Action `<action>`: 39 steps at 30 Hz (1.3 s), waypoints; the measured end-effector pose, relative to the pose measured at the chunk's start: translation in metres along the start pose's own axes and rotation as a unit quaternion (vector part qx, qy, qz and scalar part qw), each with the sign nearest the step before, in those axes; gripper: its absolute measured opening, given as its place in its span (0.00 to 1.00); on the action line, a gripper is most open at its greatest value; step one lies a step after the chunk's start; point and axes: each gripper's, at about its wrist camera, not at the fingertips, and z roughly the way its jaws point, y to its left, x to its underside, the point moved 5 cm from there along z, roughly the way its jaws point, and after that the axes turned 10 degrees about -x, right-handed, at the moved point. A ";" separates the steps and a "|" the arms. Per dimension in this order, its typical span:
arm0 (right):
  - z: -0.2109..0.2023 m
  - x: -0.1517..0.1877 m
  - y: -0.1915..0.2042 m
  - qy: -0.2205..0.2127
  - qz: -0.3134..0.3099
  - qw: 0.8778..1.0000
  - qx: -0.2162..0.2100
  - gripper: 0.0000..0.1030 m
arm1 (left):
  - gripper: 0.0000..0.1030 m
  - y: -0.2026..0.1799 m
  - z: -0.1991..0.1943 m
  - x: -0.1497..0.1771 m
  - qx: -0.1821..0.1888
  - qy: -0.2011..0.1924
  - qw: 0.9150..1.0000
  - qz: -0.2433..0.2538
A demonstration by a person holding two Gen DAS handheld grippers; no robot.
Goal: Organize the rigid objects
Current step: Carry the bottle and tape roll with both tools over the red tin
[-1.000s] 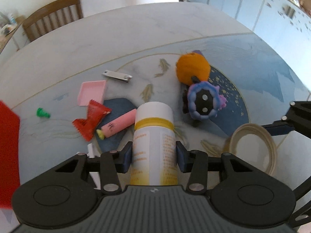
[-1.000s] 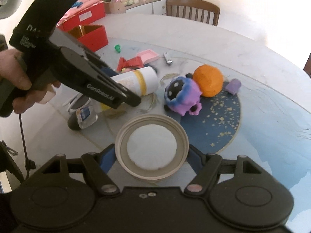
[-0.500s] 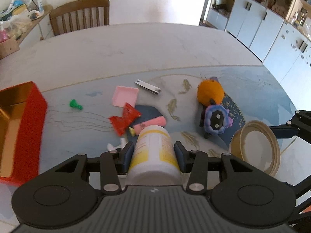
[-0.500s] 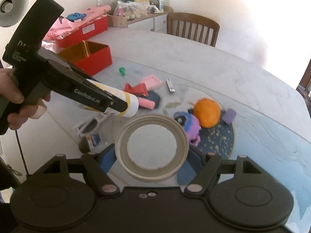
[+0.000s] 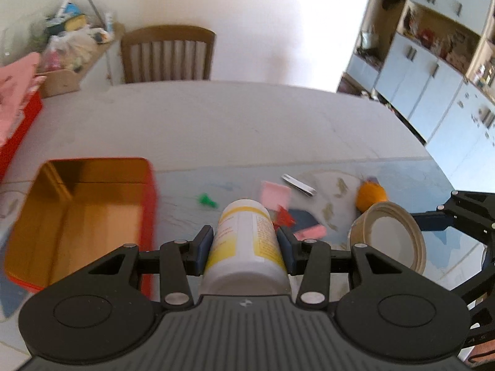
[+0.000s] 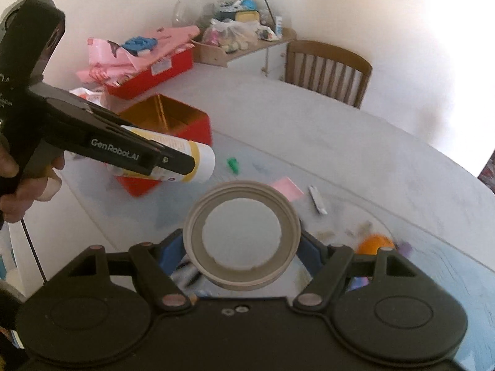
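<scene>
Behind the big grey table (image 5: 247,117), a chair (image 5: 167,54) is seen. A hard, smooth bottle (image 5: 246,247) (it could slip) is squeezed around its middle by the left gripper (image 5: 244,244), lower center. A stiff round lid (image 6: 241,235) is pinched at its rim by the right gripper (image 6: 241,252), and a red box (image 5: 77,216) is seen lower left.

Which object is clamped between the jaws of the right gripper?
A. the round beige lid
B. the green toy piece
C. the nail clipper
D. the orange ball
A: in the right wrist view the round beige lid sits between the jaws of the right gripper, lifted clear of the table.
</scene>
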 end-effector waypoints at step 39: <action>0.226 -0.112 0.118 0.115 -0.083 0.989 -0.047 0.73 | 0.43 0.206 0.108 -0.022 -0.064 0.045 0.994 -0.077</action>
